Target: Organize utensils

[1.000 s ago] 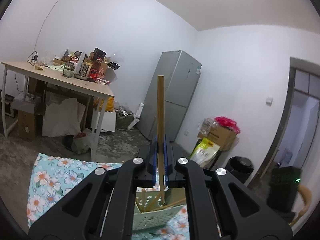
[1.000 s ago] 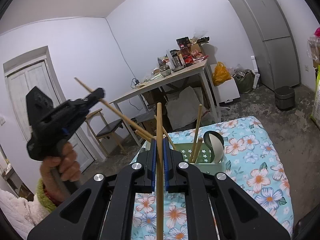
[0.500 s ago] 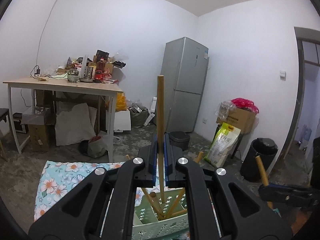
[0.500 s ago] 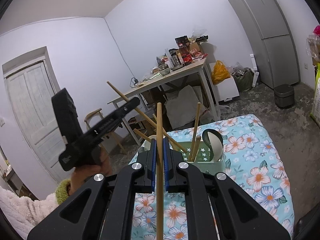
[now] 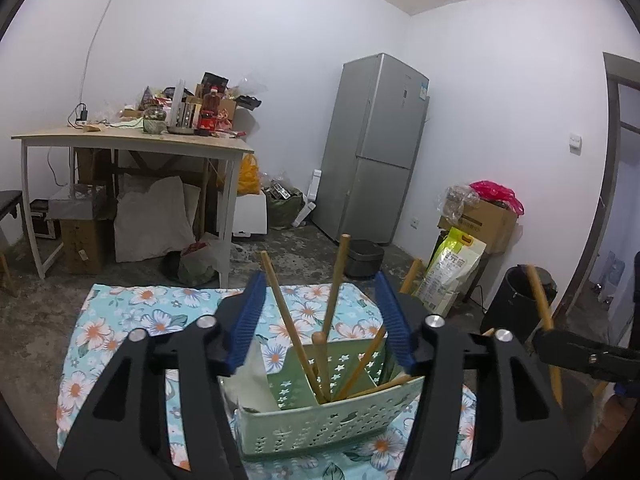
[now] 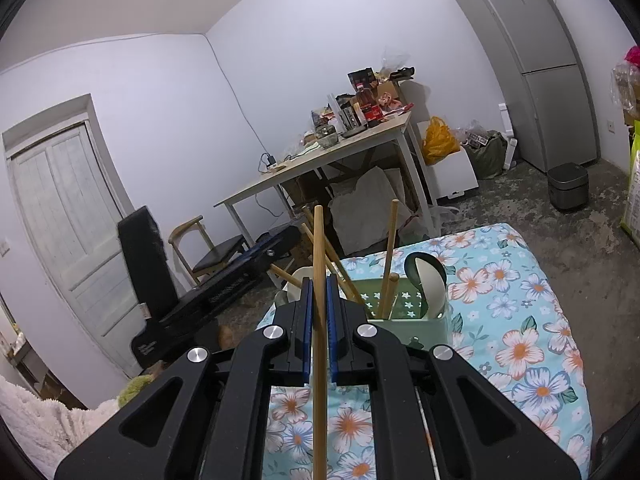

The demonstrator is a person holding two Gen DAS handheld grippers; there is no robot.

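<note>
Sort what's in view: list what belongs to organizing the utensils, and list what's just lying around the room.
Belongs to the job:
- green utensil basket
- chopsticks standing in it
- chopstick clamped in the right gripper
- left gripper, jaws opening, nothing pressed between them
- spoon in the basket

Just lying about:
- cluttered table
- fridge
- cardboard box
- black bin

1. Plain white walls (image 5: 280, 40) meet a rough, stained grey concrete floor (image 6: 592, 220).
2. A tall silver two-door fridge (image 5: 376, 148) stands in the corner.
3. A cluttered light wooden table on white legs (image 5: 132, 146) stands against the wall.
4. A white panelled door (image 6: 68, 220) is closed, a wooden chair with a dark seat (image 6: 216, 252) near it.
5. A black bin (image 5: 516, 300) stands by a cardboard box (image 5: 488, 220).
</note>
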